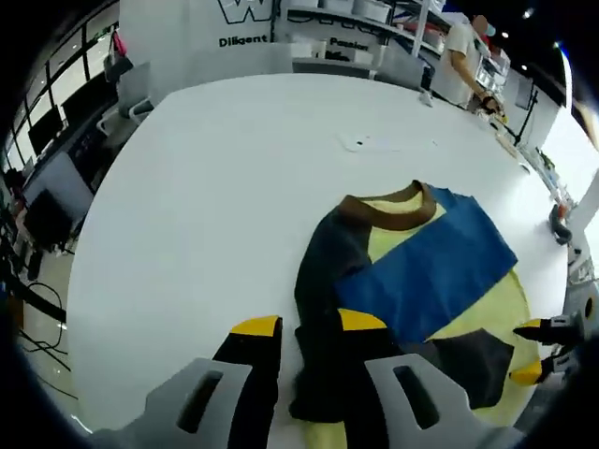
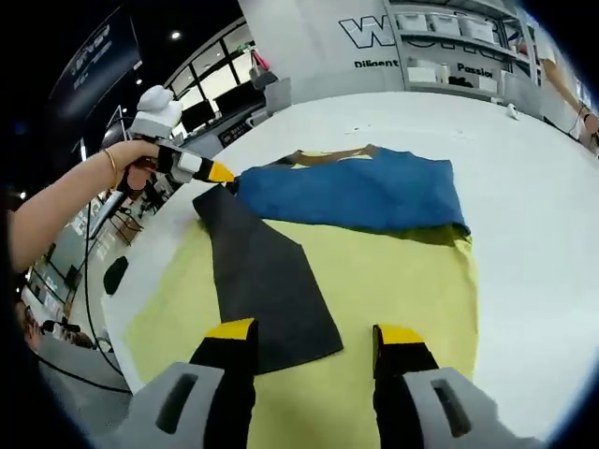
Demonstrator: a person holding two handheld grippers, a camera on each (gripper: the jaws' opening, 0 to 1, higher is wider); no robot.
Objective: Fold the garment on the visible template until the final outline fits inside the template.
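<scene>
The shirt, yellow with a blue panel, dark sleeve and brown collar, lies flat on the white table. The left gripper hangs over the shirt's dark sleeve edge, jaws apart. The right gripper hovers over the shirt's yellow part, jaws spread, grasping nothing. Shelves stand beyond the table.

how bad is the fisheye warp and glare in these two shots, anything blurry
Left gripper view: strong barrel warp, the white table bulges into a dome; even overhead light, soft shadows, the garment sharp, its own gripper slightly soft up close. Right gripper view: same curving, table edge bends; a ceiling spot glares at the upper left, the garment crisp, the left gripper a little soft, background lettering legible but cropped.
</scene>
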